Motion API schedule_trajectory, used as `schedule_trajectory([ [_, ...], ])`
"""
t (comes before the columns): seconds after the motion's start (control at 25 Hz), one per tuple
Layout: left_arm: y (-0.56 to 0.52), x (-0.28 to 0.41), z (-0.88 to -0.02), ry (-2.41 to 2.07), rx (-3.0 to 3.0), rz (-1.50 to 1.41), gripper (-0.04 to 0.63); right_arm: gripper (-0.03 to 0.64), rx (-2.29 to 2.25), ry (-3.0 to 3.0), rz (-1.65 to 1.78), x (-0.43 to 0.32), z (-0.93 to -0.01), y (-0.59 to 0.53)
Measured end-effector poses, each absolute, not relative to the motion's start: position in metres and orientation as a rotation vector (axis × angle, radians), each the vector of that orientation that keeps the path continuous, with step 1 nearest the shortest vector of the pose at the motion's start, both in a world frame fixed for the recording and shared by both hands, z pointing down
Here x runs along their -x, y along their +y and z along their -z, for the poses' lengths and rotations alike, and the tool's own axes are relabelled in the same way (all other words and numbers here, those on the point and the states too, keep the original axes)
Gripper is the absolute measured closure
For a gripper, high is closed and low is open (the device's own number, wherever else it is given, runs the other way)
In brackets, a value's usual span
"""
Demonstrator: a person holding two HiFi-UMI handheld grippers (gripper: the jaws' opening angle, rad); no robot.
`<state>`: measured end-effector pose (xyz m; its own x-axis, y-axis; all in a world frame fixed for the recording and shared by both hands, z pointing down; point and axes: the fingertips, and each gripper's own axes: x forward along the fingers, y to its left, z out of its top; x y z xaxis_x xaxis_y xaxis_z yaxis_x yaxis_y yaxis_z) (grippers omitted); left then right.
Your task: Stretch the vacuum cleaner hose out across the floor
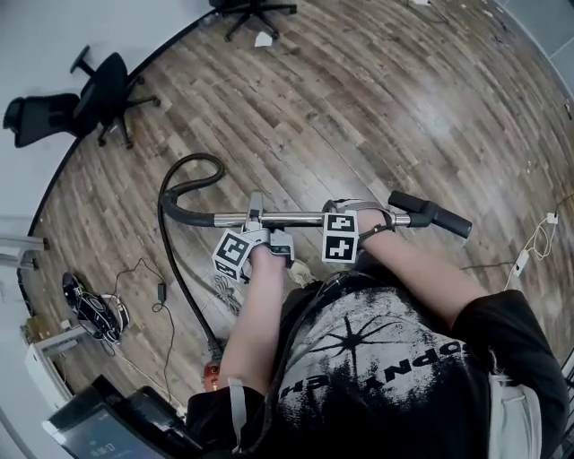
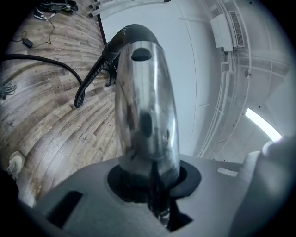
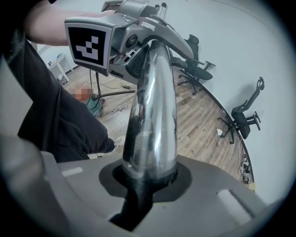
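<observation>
Wood-plank floor [image 1: 359, 108], white walls, office chairs [image 1: 108, 90] (far left). A chrome wand [image 1: 296, 218] runs level, left to right, with the left tool [image 1: 256, 220] and right tool [image 1: 348, 213] both clamped on it. The hose [image 1: 184, 175] curls from its left end down to the floor.

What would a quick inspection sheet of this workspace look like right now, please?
Surface: wood-plank floor.
Job's things: chrome wand held level; black hose loops off its left end, not yet stretched out.
Clutter: white scrap by the far chair; dark items at far left.
Grippers: left hand-held gripper and right hand-held gripper both shut on the wand.
Cables: black adapter lead at left; white cable at right.
Surroundings: office chairs along a white wall.
</observation>
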<state>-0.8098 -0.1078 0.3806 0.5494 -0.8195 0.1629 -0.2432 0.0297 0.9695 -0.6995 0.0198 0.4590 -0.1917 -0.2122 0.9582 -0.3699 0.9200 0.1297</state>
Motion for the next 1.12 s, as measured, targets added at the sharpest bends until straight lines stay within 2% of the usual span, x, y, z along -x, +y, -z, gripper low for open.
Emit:
schedule_trajectory([
  [0.48, -0.03, 0.701, -0.372, -1.159, -1.439, 0.709, 0.529, 0.543, -0.205, -1.866, -0.065, 0.571, -0.458, 0.08],
  [1.12, 0.057, 0.706, -0.367, -1.321, -1.357, 0.747, 0.531, 0.543, -0.033, -1.925, -0.031, 0.567, -0.458, 0.152],
])
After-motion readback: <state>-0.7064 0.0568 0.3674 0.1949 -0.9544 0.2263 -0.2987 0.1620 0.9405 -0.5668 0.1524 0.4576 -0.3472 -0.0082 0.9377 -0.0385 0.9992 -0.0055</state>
